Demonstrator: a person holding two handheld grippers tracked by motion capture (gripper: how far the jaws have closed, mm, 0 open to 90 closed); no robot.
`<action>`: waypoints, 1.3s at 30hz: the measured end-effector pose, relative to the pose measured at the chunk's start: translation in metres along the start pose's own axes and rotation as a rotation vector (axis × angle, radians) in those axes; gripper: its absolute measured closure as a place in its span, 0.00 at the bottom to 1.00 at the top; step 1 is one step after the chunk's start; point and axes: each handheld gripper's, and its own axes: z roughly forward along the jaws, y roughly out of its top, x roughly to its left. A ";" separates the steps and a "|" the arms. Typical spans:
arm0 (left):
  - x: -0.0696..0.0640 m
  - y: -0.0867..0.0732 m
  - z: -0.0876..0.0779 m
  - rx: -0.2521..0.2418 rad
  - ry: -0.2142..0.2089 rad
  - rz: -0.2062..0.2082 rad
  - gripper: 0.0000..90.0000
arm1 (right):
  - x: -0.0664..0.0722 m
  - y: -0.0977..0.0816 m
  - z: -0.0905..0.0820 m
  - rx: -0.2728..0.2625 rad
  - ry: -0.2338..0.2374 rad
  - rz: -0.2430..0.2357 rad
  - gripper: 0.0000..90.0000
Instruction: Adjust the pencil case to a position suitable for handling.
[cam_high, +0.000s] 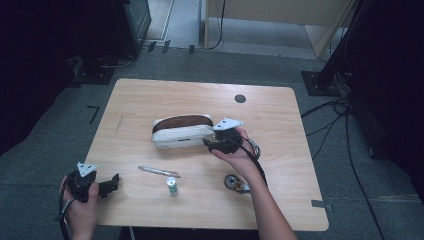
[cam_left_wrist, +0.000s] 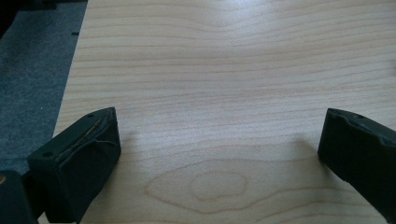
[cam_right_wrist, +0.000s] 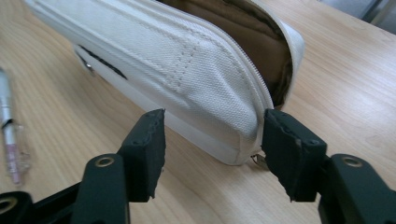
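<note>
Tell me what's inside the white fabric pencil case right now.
The white fabric pencil case lies unzipped, showing brown lining at its mouth. No contents are visible there; the deeper interior is hidden by its white side wall.

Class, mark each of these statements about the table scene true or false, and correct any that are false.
1. The white pencil case lies unzipped, showing a brown lining. True.
2. The right gripper has its jaws either side of the case's end. True.
3. The left gripper is shut on a pen. False: its jaws stand open over bare table.
4. The pen is inside the case. False: it lies on the table in front of the case.
5. A small bottle lies near the pen. True.
</note>
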 end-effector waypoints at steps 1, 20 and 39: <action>0.000 0.000 0.000 0.001 0.000 0.000 0.00 | 0.001 0.000 -0.001 -0.005 0.007 -0.002 0.48; 0.000 0.000 0.000 0.000 -0.001 -0.002 0.00 | 0.035 -0.006 -0.009 0.003 0.081 -0.037 0.63; 0.000 0.000 0.000 0.000 0.000 0.000 0.00 | 0.008 0.003 -0.022 -0.082 0.026 0.052 0.60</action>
